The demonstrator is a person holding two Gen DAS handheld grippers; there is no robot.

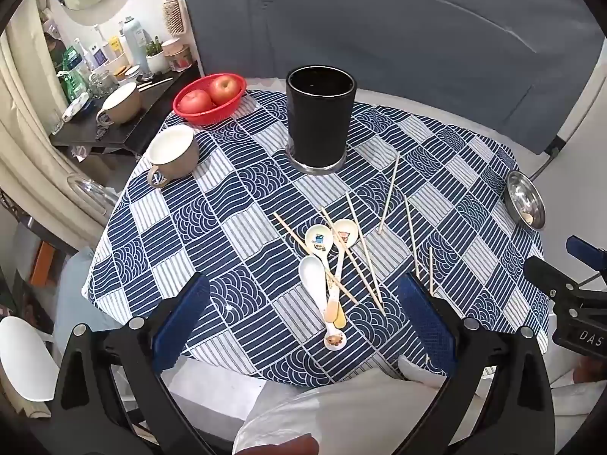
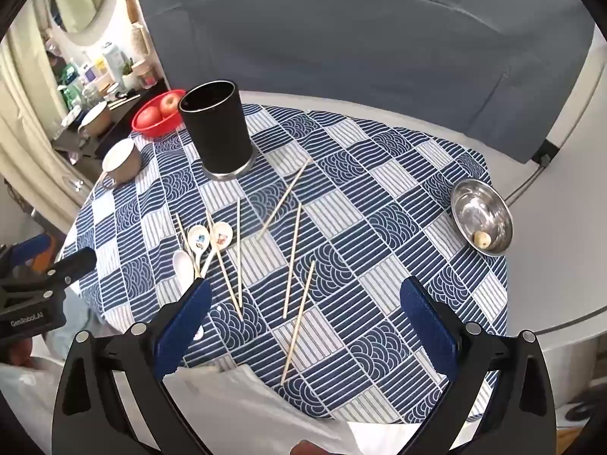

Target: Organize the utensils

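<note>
A tall black holder cup [image 1: 320,119] stands empty at the back of the round table; it also shows in the right wrist view [image 2: 216,129]. Three ceramic spoons [image 1: 326,265] lie in a heap with several wooden chopsticks [image 1: 364,254] scattered across the blue patterned cloth [image 1: 227,227]. In the right wrist view the spoons [image 2: 205,242] lie left and the chopsticks [image 2: 294,261] lie ahead. My left gripper [image 1: 303,322] is open and empty, hovering above the spoon handles at the near edge. My right gripper [image 2: 305,326] is open and empty above two chopsticks.
A red basket with two apples [image 1: 208,98] and a beige mug [image 1: 172,155] stand back left. A steel bowl [image 2: 481,216] sits at the right edge. A cluttered dark side shelf [image 1: 114,121] stands beyond the table's left. A grey padded wall [image 2: 360,38] runs behind.
</note>
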